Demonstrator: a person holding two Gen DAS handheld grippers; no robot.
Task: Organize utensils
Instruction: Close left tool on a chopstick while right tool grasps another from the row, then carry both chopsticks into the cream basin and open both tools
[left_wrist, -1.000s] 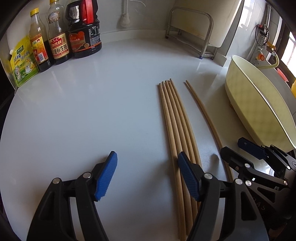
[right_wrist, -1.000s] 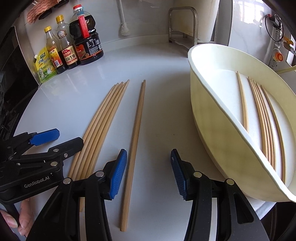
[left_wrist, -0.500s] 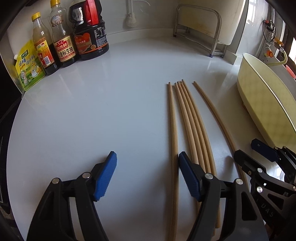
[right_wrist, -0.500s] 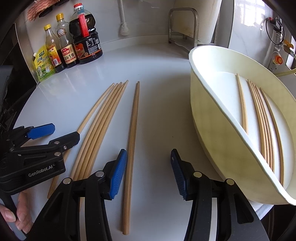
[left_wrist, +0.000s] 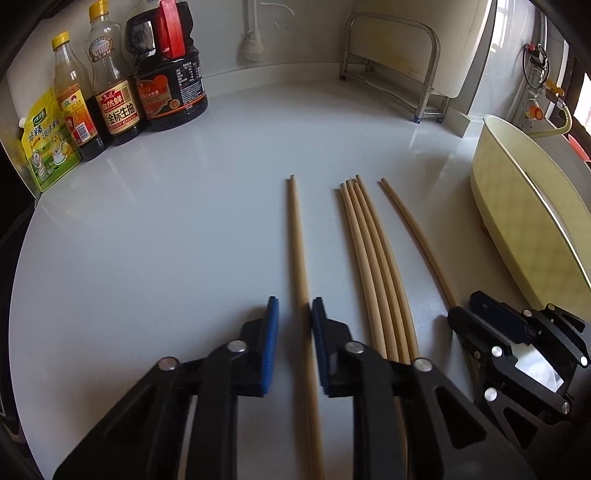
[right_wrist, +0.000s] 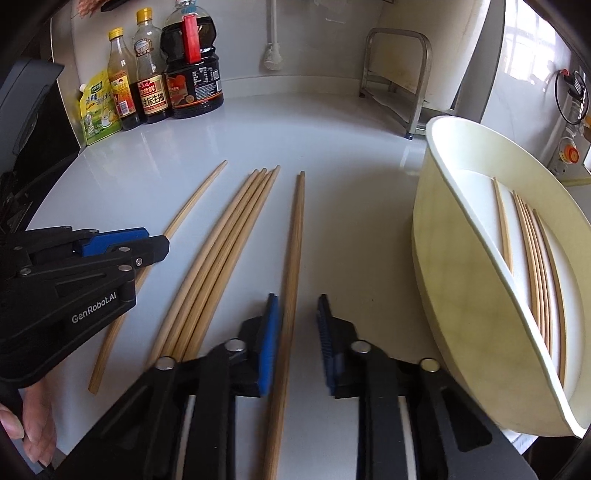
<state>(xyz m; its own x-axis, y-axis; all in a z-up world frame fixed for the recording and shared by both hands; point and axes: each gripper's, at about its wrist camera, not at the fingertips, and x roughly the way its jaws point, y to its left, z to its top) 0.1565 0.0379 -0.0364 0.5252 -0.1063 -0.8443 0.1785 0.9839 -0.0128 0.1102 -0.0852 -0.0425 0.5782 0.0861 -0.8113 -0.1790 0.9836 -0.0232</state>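
Note:
Several wooden chopsticks lie lengthwise on the white counter (left_wrist: 147, 258). My left gripper (left_wrist: 293, 325) straddles the separate leftmost chopstick (left_wrist: 297, 251). Its jaws are closing, with the stick against the right pad and a gap at the left pad. My right gripper (right_wrist: 297, 325) straddles the rightmost chopstick (right_wrist: 295, 240). Its jaws are closing too, with the stick beside the left pad and a gap on the right. A bundle of chopsticks (right_wrist: 229, 240) lies between the two. The cream tub (right_wrist: 480, 229) on the right holds more chopsticks (right_wrist: 535, 258).
Sauce bottles (left_wrist: 114, 99) and a yellow pouch (left_wrist: 48, 147) stand at the back left. A metal rack (left_wrist: 424, 74) stands at the back right. A hand (right_wrist: 33, 435) holds the left gripper's body (right_wrist: 74, 295) at the lower left of the right wrist view.
Both pairs of jaws have narrowed from wide apart to a small gap around one chopstick each. Earlier, the leftmost chopstick slid away from the bundle.

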